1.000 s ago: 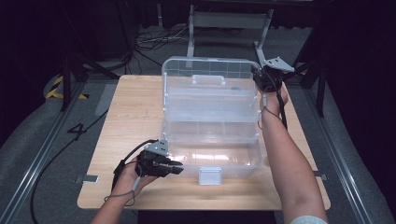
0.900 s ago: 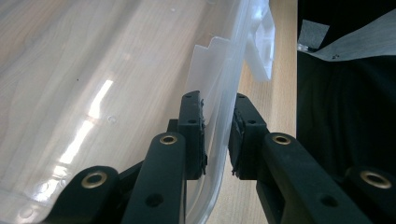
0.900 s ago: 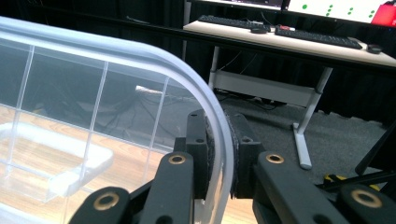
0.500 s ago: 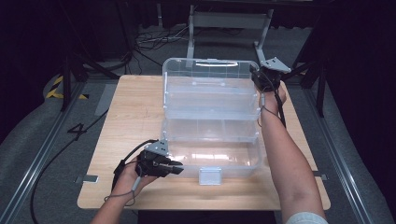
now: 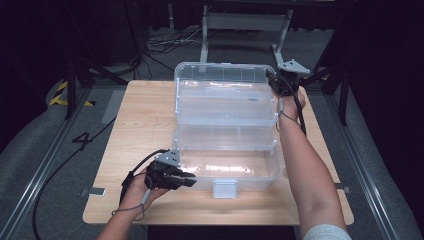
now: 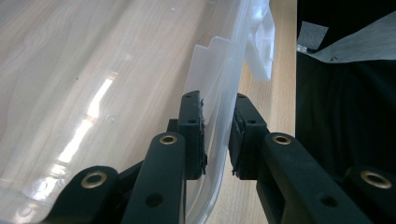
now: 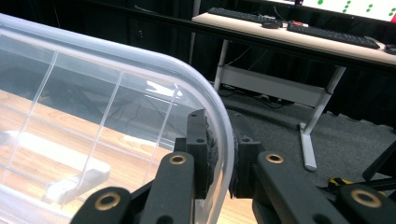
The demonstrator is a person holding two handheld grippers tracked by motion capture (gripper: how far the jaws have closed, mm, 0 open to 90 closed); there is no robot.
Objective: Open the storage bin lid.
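Note:
A clear plastic tiered box (image 5: 226, 167) stands open on the wooden table (image 5: 142, 112), its trays stepped back and its lid (image 5: 225, 73) upright at the far side. My left gripper (image 5: 190, 179) sits at the base's front left corner. In the left gripper view its jaws (image 6: 215, 105) are shut on the thin clear front wall (image 6: 222, 79), one pad on each side. My right gripper (image 5: 274, 82) is at the lid's right end. In the right gripper view it (image 7: 219, 121) is shut on the lid's curved rim (image 7: 187, 70).
A white latch (image 5: 224, 188) hangs at the middle of the box's front. Bare wood lies left of the box. Grey floor, metal rails and cables (image 5: 160, 45) surround the table. A desk with keyboards (image 7: 327, 32) stands beyond the lid.

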